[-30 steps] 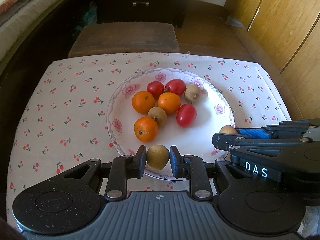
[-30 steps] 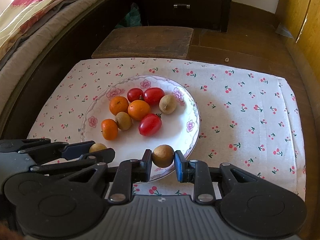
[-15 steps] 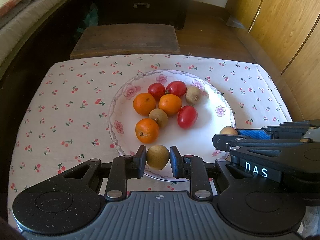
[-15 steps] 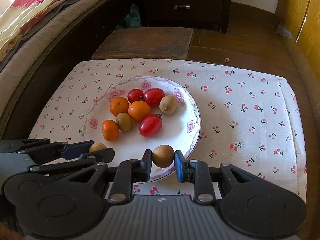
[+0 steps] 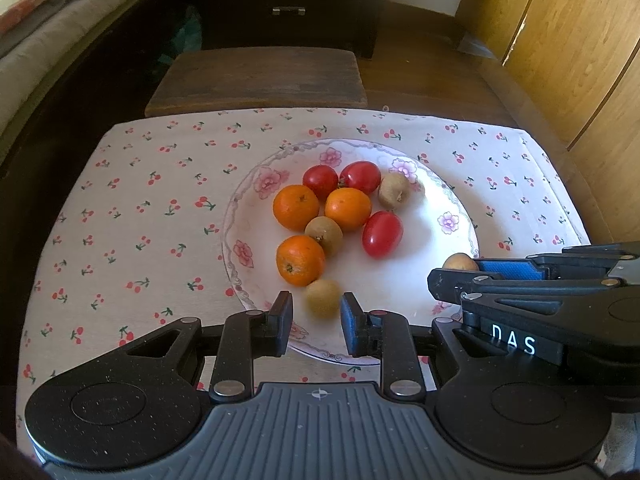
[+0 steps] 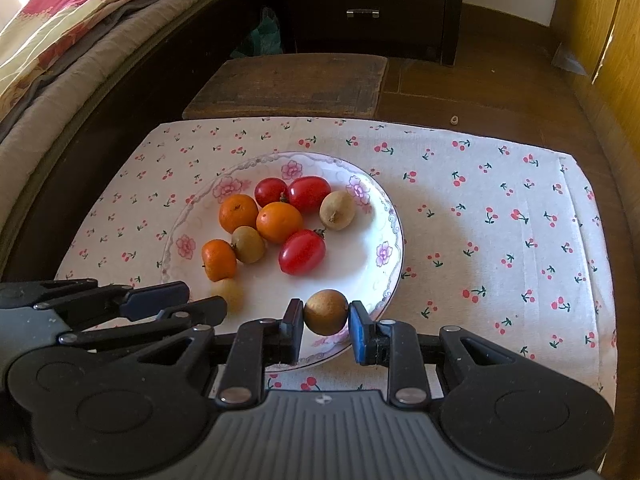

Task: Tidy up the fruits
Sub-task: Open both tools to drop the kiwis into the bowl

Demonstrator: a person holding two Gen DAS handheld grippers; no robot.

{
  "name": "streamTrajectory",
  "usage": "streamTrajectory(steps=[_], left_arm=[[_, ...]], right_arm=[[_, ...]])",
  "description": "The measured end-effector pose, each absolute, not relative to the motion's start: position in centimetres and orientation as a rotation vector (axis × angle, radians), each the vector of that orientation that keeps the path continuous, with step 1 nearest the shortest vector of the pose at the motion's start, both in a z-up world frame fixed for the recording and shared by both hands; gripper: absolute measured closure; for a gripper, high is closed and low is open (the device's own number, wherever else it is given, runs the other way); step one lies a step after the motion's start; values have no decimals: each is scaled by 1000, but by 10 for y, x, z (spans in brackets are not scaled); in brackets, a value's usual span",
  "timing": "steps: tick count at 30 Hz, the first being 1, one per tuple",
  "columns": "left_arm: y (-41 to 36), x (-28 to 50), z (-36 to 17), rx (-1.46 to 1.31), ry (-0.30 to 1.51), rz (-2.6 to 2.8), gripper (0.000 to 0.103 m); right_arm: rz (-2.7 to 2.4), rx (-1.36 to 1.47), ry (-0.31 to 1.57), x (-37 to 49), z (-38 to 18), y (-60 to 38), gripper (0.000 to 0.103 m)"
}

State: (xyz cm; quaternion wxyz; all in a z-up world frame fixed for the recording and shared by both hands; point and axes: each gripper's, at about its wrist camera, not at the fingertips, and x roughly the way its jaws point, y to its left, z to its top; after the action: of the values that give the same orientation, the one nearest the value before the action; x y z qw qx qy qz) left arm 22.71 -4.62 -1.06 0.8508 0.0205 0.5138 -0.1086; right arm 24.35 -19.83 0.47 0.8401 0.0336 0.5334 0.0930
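Your left gripper had its fingers standing apart, a gap on each side of the brown fruit between them; that fruit looked blurred, lying on or just above the near part of the flowered plate and no longer pinched. Your right gripper was clamped on a second brown fruit, held over the plate's near rim. So the step in hand was, by my reading, dropping off the last brown fruits onto the plate: left side done, right side not yet. The next move called for parting the right fingers low over the plate, inward of the rim, so the round fruit would not roll onto the cherry-print cloth. Farther in lay the oranges, red tomatoes and other brown fruits, mixed together.
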Motion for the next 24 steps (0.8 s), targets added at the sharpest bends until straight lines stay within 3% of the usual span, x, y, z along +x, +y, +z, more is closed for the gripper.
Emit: streamTrajectory(steps=[24], left_arm=[[-48,224,-6,83,1053,-213,61]], right_arm=[[175,68,1116,241,7,-199,75]])
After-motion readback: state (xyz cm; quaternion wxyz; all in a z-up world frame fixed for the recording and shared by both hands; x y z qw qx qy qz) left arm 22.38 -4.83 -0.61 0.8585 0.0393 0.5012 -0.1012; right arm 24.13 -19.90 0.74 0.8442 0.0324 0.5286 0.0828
